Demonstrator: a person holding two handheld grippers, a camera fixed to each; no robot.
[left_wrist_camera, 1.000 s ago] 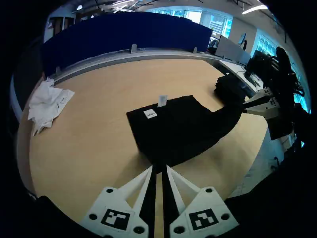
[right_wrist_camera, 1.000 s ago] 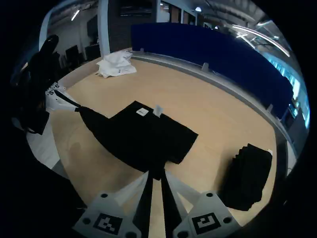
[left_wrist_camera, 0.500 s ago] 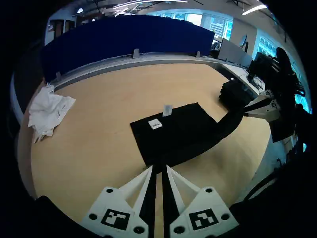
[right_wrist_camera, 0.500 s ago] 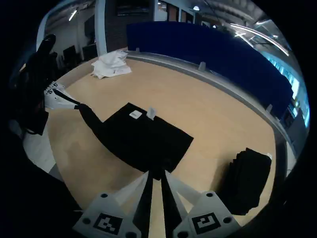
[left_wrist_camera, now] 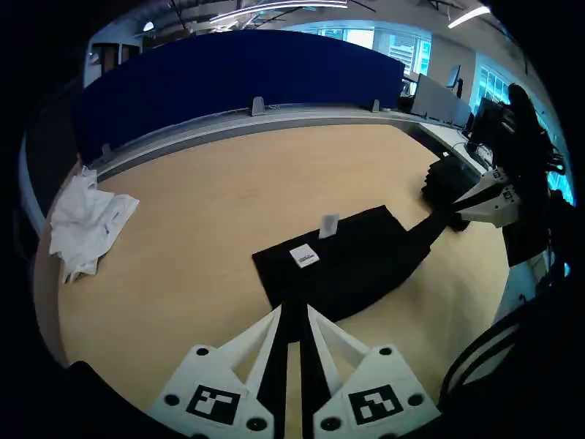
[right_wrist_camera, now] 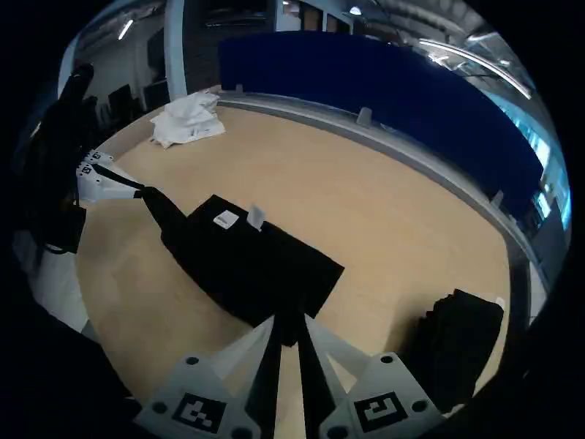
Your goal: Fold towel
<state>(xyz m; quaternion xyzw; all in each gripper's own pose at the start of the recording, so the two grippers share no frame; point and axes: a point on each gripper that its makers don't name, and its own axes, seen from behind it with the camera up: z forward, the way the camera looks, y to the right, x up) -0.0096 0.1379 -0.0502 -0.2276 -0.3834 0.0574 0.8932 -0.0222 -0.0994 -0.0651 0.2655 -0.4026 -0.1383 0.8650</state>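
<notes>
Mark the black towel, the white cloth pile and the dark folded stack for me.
black towel (left_wrist_camera: pixel 344 256), left gripper view, flat middle of the fabric.
white cloth pile (left_wrist_camera: pixel 88 223), left gripper view, centre of the heap.
dark folded stack (right_wrist_camera: pixel 457 336), right gripper view, its top face.

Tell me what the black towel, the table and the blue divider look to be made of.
The black towel: soft matte cloth; it drapes in a limp strip up to a held corner. The table: light wood or wood-look laminate, smooth, faint sheen; I cannot tell which. The blue divider: probably a fabric-covered panel, matte, even colour.
</notes>
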